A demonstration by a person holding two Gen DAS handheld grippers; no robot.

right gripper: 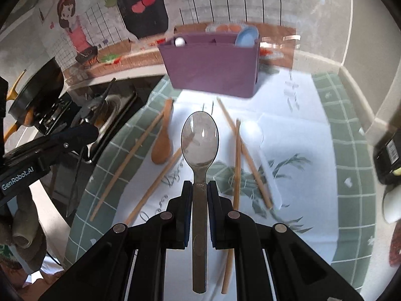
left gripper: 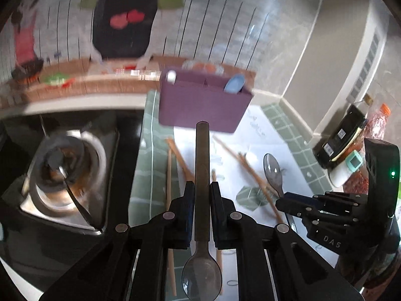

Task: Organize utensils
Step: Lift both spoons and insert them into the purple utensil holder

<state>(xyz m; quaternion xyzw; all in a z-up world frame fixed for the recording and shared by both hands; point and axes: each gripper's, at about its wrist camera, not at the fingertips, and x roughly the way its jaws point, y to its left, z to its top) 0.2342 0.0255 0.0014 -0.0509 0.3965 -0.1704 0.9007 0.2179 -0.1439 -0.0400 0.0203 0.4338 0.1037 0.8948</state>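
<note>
Spoons were the things in hand at this moment: each gripper was pinching one metal spoon by its handle. The left gripper [left gripper: 202, 193] held its spoon [left gripper: 202, 273] with the bowl toward the camera and the handle end pointing forward at the purple organizer box [left gripper: 203, 105]. The right gripper [right gripper: 200, 190] held the other spoon [right gripper: 199, 138] the opposite way, with the bowl forward and above the mat. Both spoons seemed to be lifted off the table, though how high I could not tell. The box stood at the far edge of the green checked mat [right gripper: 351, 150], and it already had a blue spoon [right gripper: 246, 36] in its right compartment and something white [right gripper: 179, 41] in its left one. On the mat below were lying several wooden chopsticks [right gripper: 125, 165], a wooden spoon [right gripper: 164, 140] and a white plastic spoon [right gripper: 253, 131], all well apart from the box. To the left of the mat a stove burner [left gripper: 60, 170] was visible. I judged the step to be the carrying of two picked spoons toward the box. The next move would need each spoon to be brought over a compartment, turned upright, and released only when its end is inside the walls.
</note>
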